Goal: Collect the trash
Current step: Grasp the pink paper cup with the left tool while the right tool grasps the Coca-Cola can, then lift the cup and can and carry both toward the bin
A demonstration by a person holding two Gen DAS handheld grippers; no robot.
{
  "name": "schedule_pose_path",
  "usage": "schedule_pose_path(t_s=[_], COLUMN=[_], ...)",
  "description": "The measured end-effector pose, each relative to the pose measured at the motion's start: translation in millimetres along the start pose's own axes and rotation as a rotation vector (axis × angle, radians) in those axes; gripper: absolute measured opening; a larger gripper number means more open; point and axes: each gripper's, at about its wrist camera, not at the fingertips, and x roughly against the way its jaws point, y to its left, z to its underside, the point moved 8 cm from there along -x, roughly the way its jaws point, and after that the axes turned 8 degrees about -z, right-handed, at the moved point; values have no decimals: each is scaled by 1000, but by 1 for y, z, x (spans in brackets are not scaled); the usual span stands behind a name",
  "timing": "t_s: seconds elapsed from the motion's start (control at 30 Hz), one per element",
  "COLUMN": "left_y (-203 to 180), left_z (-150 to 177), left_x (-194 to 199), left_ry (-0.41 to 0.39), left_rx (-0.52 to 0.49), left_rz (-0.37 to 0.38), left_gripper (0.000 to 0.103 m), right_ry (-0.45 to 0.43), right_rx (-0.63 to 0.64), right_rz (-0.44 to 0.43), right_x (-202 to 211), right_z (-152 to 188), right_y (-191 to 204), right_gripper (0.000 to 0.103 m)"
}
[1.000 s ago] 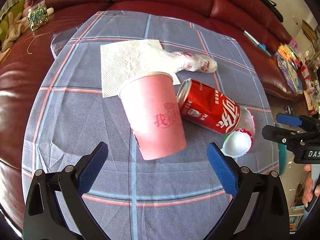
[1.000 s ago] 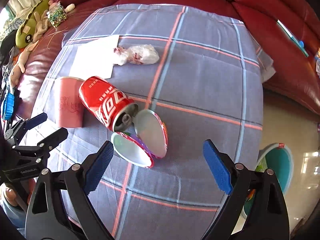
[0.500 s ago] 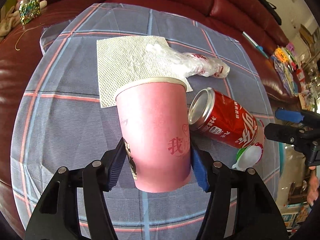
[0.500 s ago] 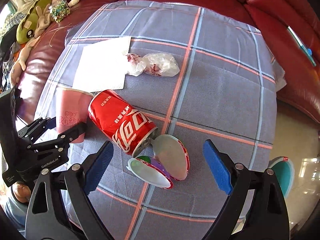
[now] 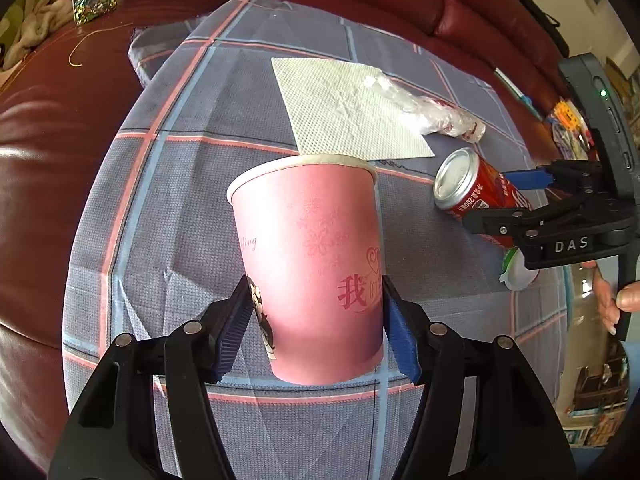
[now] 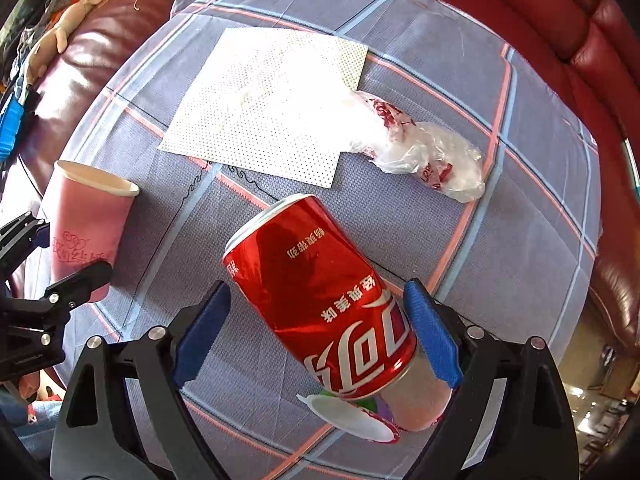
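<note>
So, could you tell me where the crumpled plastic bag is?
The crumpled plastic bag lies on the tablecloth at the white napkin's right edge, beyond the red can.

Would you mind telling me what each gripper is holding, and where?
The left gripper clamps the pink paper cup by its lower wall. The right gripper straddles the red can, not yet closed.

1 cup (image 5: pixel 312 264), 1 can (image 6: pixel 324 300), 1 napkin (image 6: pixel 268 104), 1 plastic bag (image 6: pixel 432 152), 2 lids (image 6: pixel 352 416)

Black hand-held gripper (image 5: pixel 316 320), blue pads (image 5: pixel 400 340), silver screws.
</note>
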Motion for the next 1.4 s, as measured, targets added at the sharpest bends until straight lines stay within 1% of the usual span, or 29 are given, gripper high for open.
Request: schedule_pose_path(t_s=[0.03, 0.07, 0.17, 0.3, 0.43, 0.47, 0.5, 0.57, 0.67, 0.77, 0.9, 1.03, 1.2, 1.4], left_y=[1, 2, 1, 2, 2, 2, 2, 0, -5, -16, -42, -81, -139, -214], left_z=[0, 0, -1, -2, -3, -3, -3, -2, -3, -4, -8, -12, -13, -5], left_x=[-1, -3, -6, -7, -9, -9, -8, -6, 2, 12, 27, 42, 57, 65], left_ry=[0, 2, 1, 1, -1, -2, -4, -6, -25, -38, -59, -89, -115, -115], left_rx=[0, -1, -3, 0, 0, 0, -3, -3, -17, -27, -69, -126, -218, -342], left_rz=[-11, -20, -31, -39, -47, -54, -60, -60, -81, -75, -63, -38, 5, 63], left_gripper=[64, 64, 65, 65, 65, 61, 60, 59, 59, 59, 59, 59, 59, 59], right_ry=[5, 10, 6, -27, -75, -87, -95, -117, -146, -173, -217, -263, -320, -394], right_rx=[2, 0, 2, -25, -81, -94, -106, -128, -165, -200, -243, -299, -389, -505], right_rz=[-1, -7, -18, -46, -97, -110, -121, -132, -148, -164, -171, -174, -170, -169], right_x=[-3, -5, -9, -6, 9, 13, 17, 26, 40, 53, 73, 92, 115, 139], right_z=[-1, -1, 0, 0, -1, -1, -1, 2, 11, 20, 37, 62, 102, 159], right_y=[1, 1, 4, 8, 7, 7, 5, 2, -3, -14, -32, -57, -98, -147], right_gripper=[75, 69, 62, 61, 60, 60, 60, 60, 60, 60, 60, 60, 60, 60])
